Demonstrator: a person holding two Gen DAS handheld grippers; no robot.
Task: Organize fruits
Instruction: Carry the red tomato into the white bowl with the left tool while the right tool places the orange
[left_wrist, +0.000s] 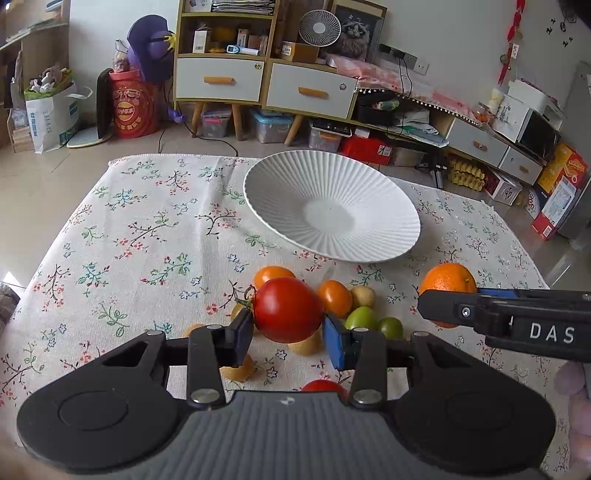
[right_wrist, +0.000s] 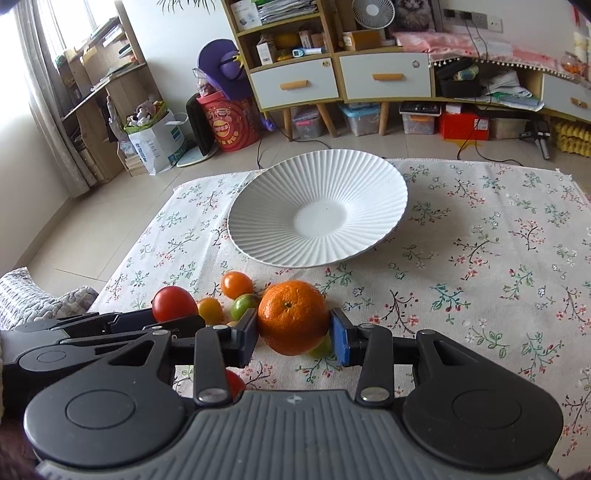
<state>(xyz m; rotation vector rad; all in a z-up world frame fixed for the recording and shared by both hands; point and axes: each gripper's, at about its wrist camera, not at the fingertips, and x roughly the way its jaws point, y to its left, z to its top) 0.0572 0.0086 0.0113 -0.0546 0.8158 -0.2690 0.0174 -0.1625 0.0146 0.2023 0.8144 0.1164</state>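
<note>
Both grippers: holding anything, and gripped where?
Left gripper holds the red tomato across its sides; right gripper holds the orange across its sides.

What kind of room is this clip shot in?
Most likely a lived-in living room at home: a low table under a floral tablecloth, a drawer cabinet with a desk fan, and storage boxes on the tiled floor.

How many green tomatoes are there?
2 show in the left view: one green tomato beside the red tomato held in the left tongs, a darker green one next to it. More may be hidden.
</note>
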